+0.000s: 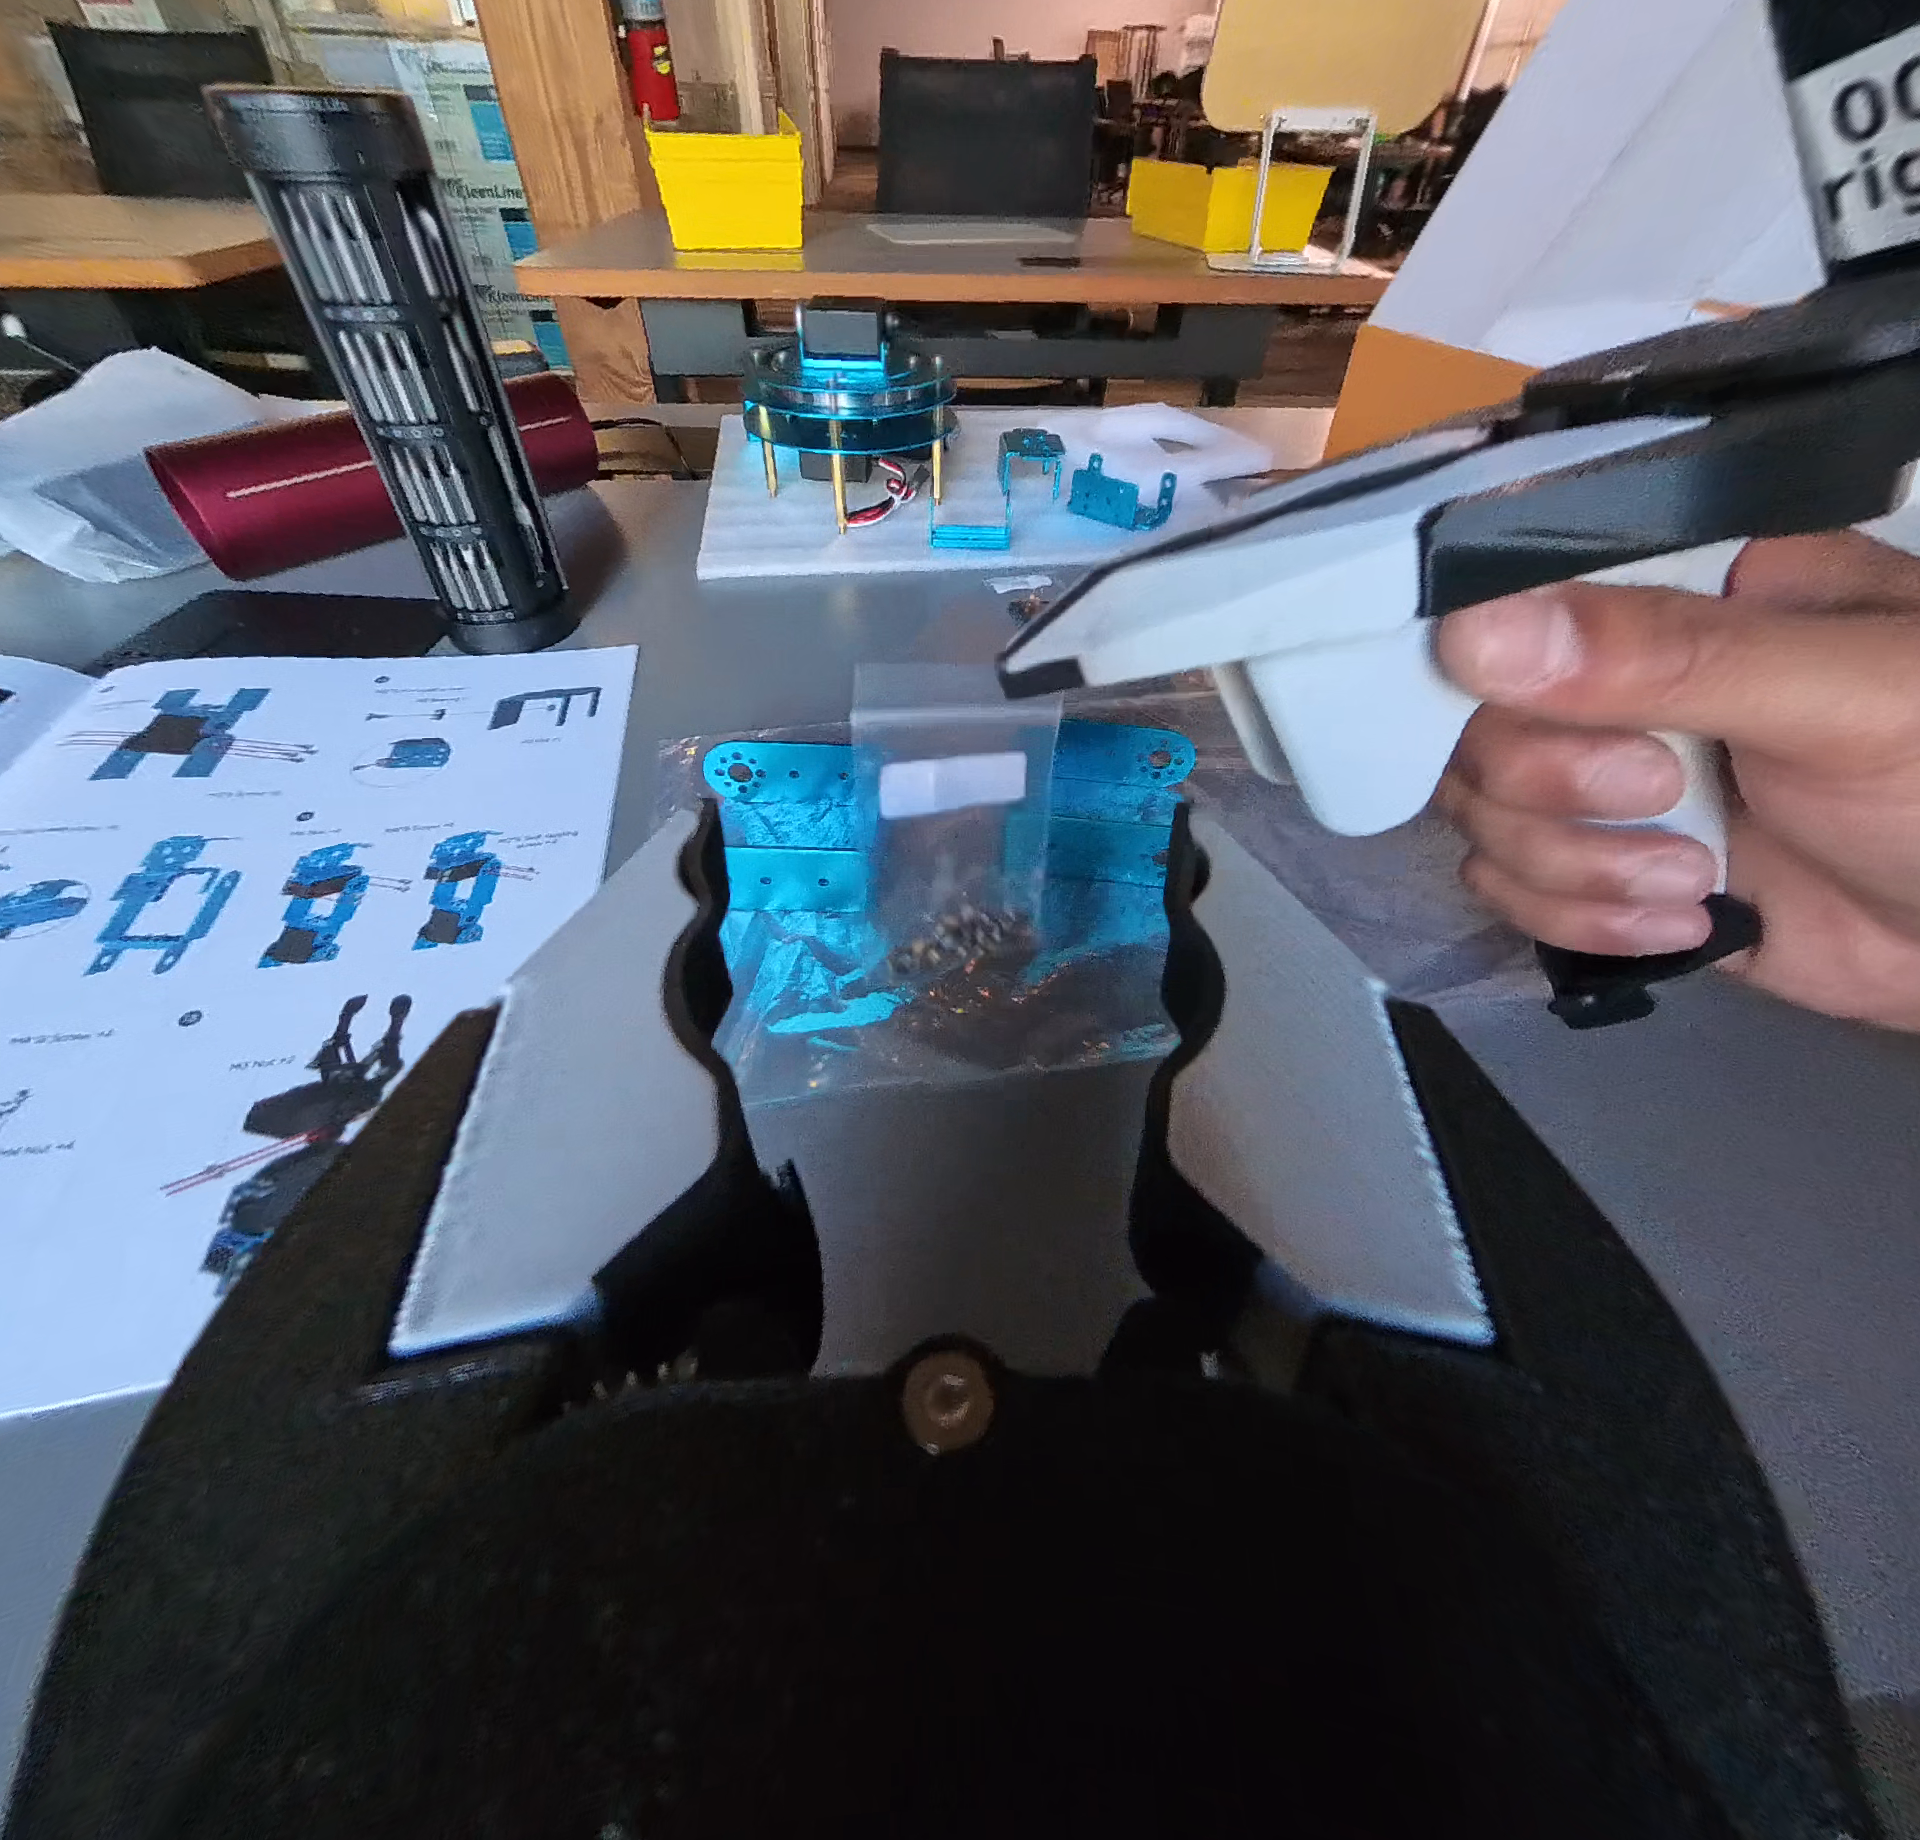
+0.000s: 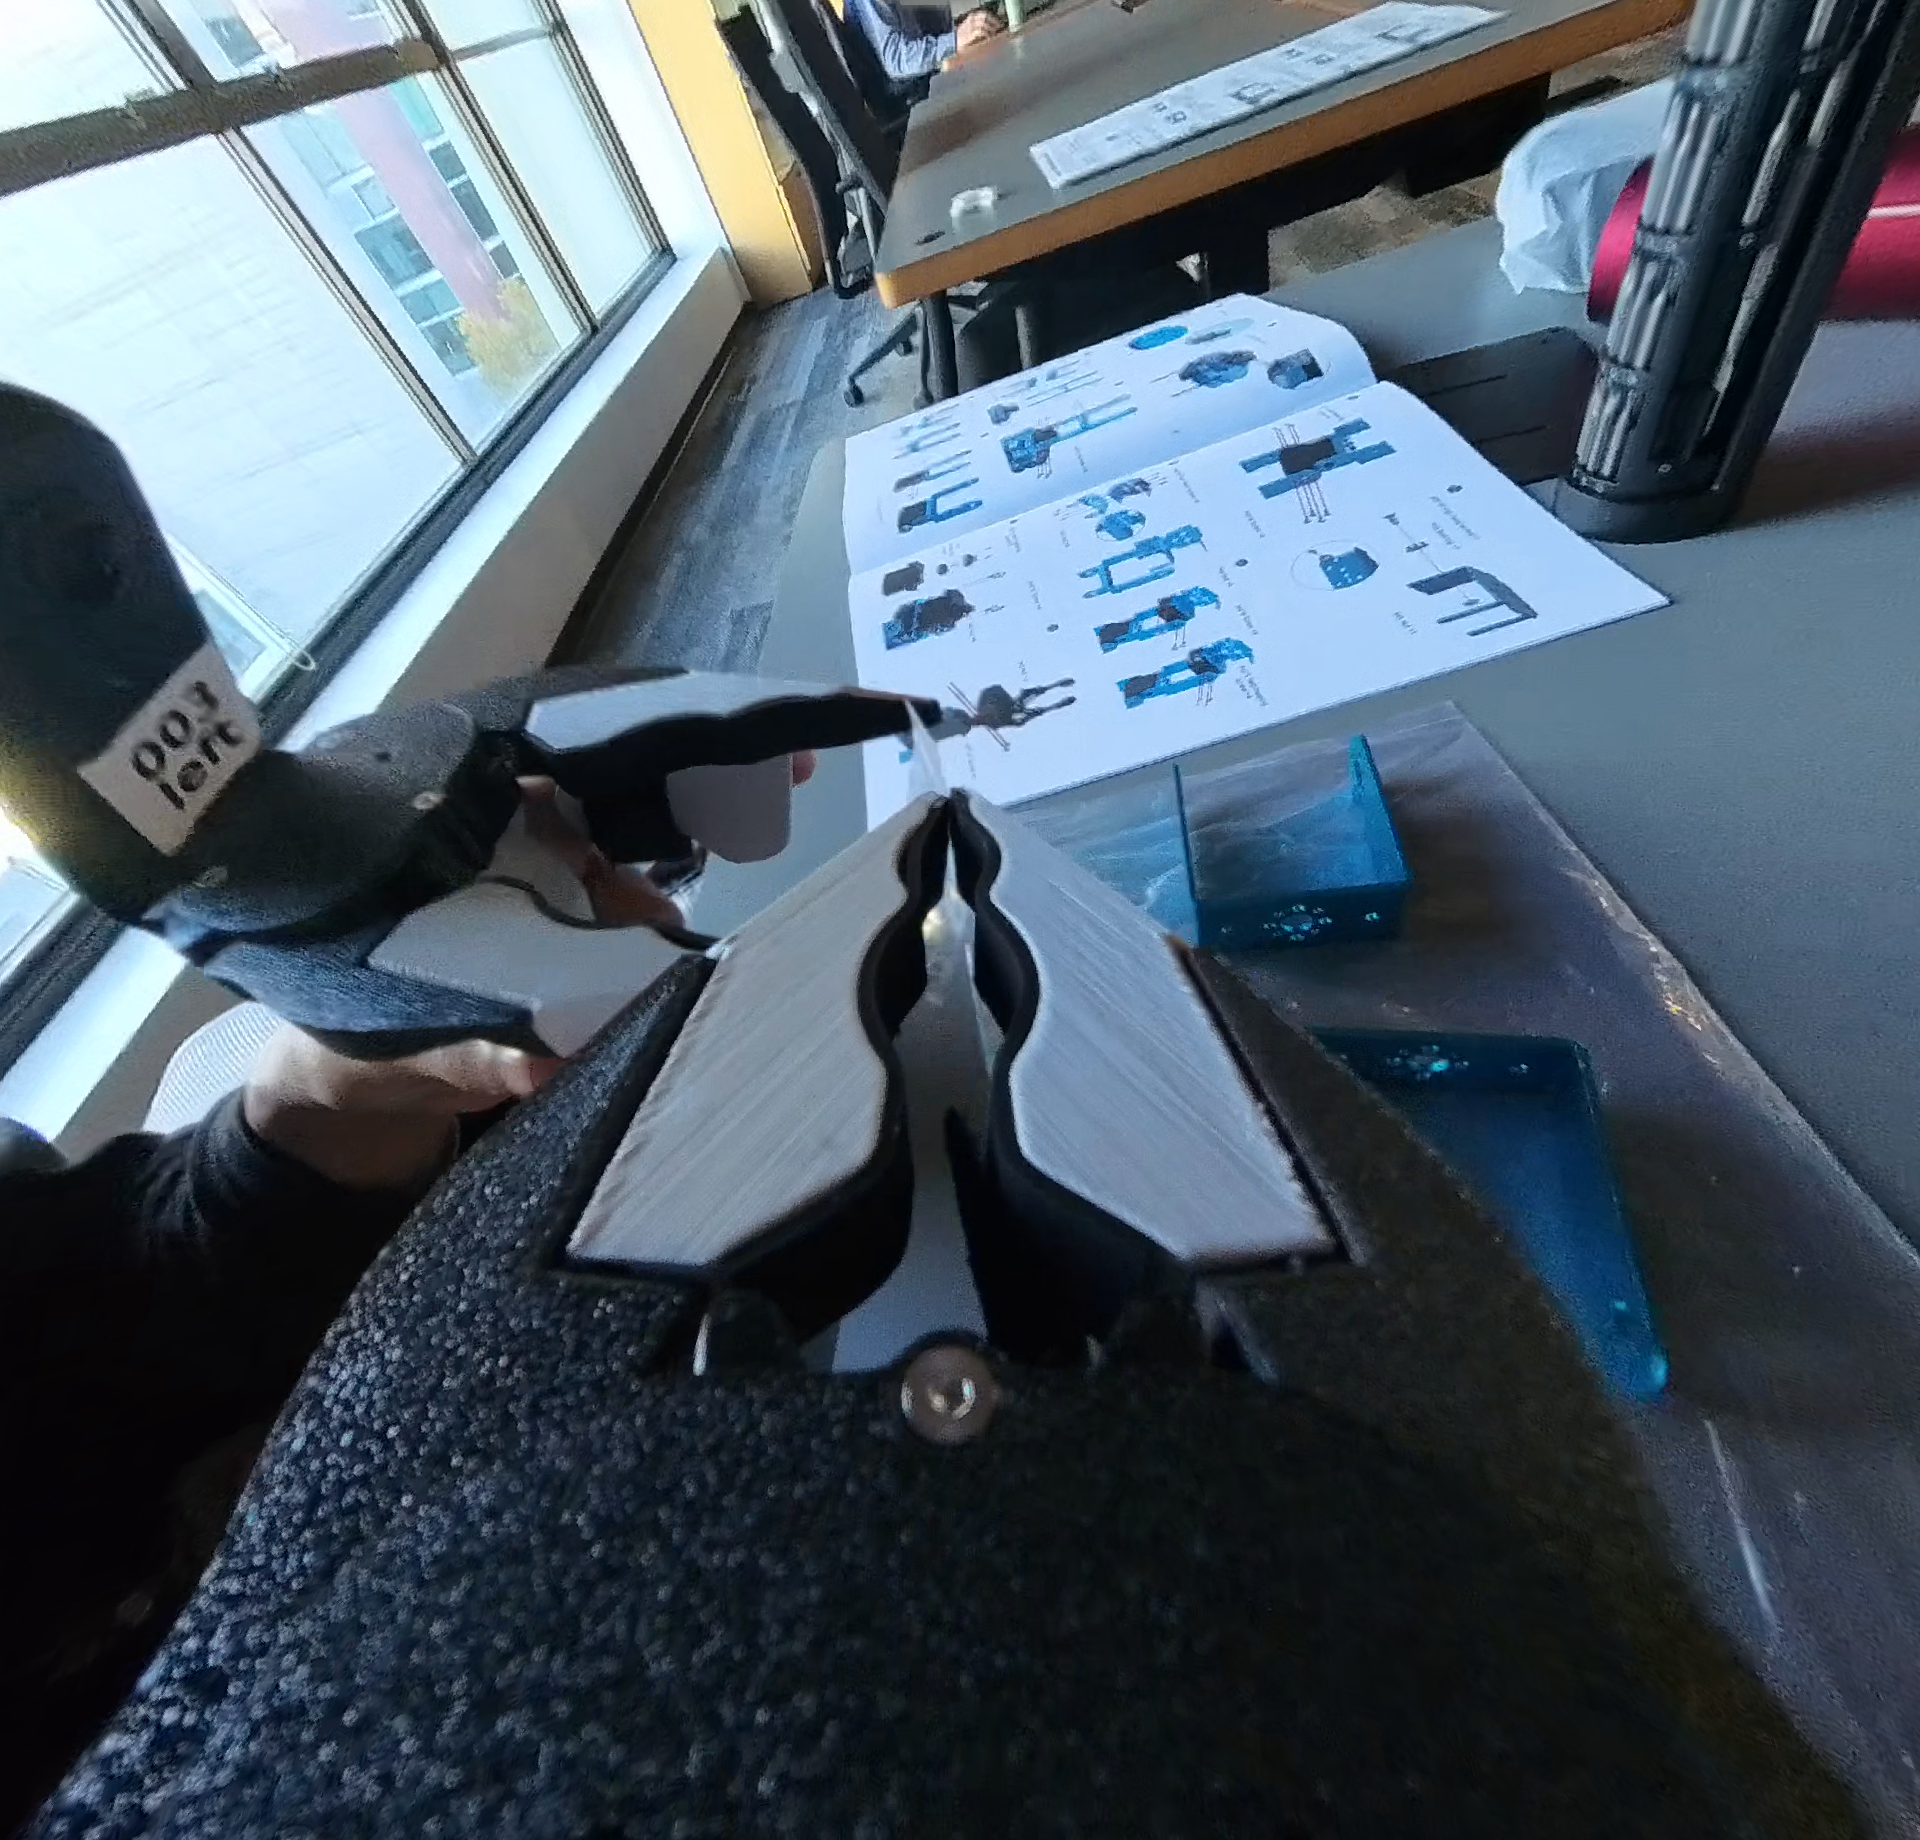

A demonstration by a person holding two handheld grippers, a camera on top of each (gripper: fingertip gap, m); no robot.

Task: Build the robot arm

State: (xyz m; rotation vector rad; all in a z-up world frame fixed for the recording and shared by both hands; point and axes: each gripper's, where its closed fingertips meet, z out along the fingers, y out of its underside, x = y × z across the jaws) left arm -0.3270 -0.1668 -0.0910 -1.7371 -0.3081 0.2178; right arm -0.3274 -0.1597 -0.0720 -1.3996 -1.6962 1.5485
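Note:
My left gripper (image 1: 935, 855) is open, low over a large clear bag (image 1: 1101, 1052) of blue metal brackets (image 1: 790, 824) that lies on the grey table. My right gripper (image 1: 1013, 676) comes in from the right and is shut on the top edge of a small clear bag of screws (image 1: 951, 834). That bag hangs between my left fingers, just above the large bag. In the right wrist view the right gripper (image 2: 951, 803) is shut on the thin bag edge (image 2: 923, 751), the left gripper (image 2: 727, 855) is at the left, and blue brackets (image 2: 1288, 855) lie to the right.
An open instruction booklet (image 1: 312, 855) lies left of the bags. A black tower of screwdriver bits (image 1: 395, 377) stands behind it, by a red cylinder (image 1: 312, 491). A white foam pad (image 1: 790, 533) with a blue round assembly (image 1: 847, 408) sits at the back. A person (image 2: 894, 24) sits at a far table. Both grippers' tips are close together, under 4 cm apart.

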